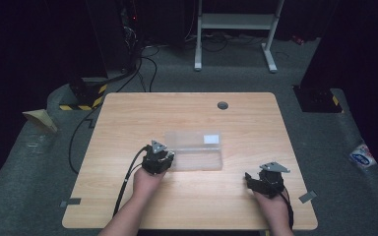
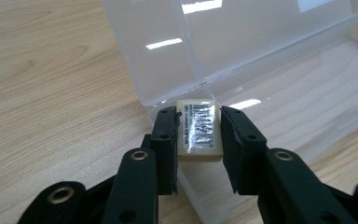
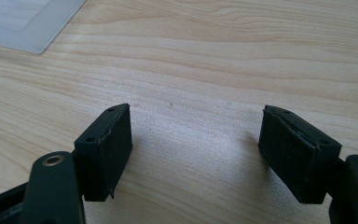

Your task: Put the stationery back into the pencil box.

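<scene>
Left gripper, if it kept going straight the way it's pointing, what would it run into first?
Probably the raised lid of the clear plastic box: the left gripper, holding a small eraser, points over the box's near corner; depth is unclear.

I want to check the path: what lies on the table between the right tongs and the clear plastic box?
Bare wood table lies between the right tongs and the clear plastic box, as the high view shows.
</scene>
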{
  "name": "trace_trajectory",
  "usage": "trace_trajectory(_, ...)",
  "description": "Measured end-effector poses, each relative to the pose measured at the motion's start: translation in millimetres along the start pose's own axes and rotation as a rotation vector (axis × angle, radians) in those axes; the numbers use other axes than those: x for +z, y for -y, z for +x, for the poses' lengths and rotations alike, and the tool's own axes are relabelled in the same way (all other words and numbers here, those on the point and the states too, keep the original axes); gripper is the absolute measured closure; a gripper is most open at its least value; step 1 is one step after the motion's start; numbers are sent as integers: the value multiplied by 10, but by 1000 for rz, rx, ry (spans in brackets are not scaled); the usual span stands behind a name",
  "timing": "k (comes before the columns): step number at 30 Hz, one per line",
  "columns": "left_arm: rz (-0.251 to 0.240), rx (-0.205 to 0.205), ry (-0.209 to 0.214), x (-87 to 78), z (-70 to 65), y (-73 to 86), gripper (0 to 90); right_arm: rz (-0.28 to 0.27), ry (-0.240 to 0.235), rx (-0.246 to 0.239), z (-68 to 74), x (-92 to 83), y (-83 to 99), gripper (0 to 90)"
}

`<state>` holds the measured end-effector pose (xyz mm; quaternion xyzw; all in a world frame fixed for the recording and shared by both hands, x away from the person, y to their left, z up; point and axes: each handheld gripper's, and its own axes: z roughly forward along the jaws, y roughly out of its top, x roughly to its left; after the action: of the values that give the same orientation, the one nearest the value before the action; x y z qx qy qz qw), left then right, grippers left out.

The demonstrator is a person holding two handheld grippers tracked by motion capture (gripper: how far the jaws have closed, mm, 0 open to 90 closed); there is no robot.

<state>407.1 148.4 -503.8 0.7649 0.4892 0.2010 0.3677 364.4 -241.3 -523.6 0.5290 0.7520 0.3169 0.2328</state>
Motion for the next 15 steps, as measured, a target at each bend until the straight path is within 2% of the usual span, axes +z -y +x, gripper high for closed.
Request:
trace_trajectory(4,-27,-5,15,-51,-8,-24,634,0,-1,1,1,0,0,254)
trace_trajectory(10,-30,9,21,-83,-24,-74,629,0,-1,1,1,0,0,253)
trace_trajectory(15,-39,16,19,-99,-36,-93,692,0,0,1,1,0,0,254)
